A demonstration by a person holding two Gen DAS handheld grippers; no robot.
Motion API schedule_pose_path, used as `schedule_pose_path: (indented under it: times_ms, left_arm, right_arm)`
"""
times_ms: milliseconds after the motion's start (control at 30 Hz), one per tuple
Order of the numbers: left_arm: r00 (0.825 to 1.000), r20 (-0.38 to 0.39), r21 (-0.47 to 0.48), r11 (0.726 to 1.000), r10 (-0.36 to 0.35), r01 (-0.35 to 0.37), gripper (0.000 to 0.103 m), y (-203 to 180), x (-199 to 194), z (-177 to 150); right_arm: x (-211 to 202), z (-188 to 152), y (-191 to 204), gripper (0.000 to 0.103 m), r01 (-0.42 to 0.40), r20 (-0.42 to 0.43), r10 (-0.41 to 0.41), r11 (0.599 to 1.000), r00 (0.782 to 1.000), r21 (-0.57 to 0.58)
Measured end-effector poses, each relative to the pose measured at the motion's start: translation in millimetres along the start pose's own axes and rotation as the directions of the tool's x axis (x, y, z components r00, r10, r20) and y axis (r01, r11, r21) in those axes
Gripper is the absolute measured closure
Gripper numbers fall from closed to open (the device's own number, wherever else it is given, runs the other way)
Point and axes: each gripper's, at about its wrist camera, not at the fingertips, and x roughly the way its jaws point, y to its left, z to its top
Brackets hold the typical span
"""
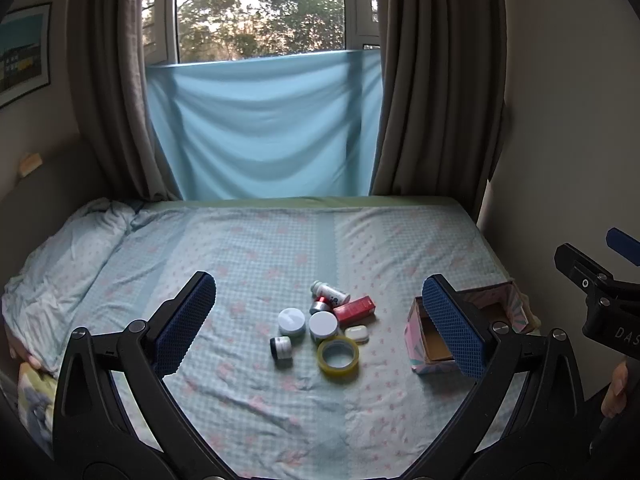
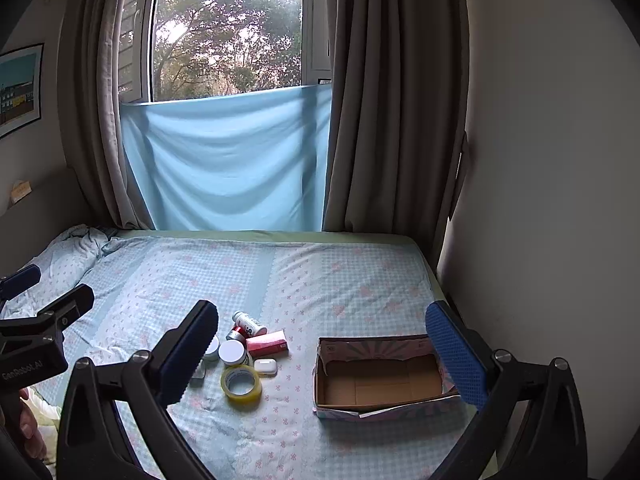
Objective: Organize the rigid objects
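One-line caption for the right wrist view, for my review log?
Open right gripper above a bed, small items including a tape roll clustered left of an empty cardboard box.

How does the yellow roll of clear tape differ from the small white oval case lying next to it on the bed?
The yellow roll of clear tape is an open ring with a hole through its middle; the small white oval case is solid and closed. The tape is yellowish and see-through, the case opaque white. The tape looks clearly larger, and lies nearer the camera. Both lie flat on the bedsheet, outside the open cardboard box.
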Motion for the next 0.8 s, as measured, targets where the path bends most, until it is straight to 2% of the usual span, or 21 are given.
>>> schedule_pose_path:
  times_ms: [333, 567, 800]
  left_arm:
    - [1.000, -0.008, -0.012, 1.000, -0.007, 0.006, 0.001, 3, 4, 1]
    - [1.000, 0.007, -0.006, 1.000, 0.015, -0.015, 0.001, 2, 5, 1]
    - [1.000, -0.003, -0.007, 1.000, -0.008, 0.008, 0.001, 5, 6, 2]
  right_arm:
    - [1, 1, 4, 0.000, 0.003, -0.006, -0.003, 1.000, 1.000, -0.011]
    - [0, 1, 6, 0.000, 0.001, -0.008, -0.001, 1.000, 1.000, -0.008]
    - [-1, 4, 12, 0.000, 0.002, 0.000, -0.002, 1.000, 1.000, -0.005]
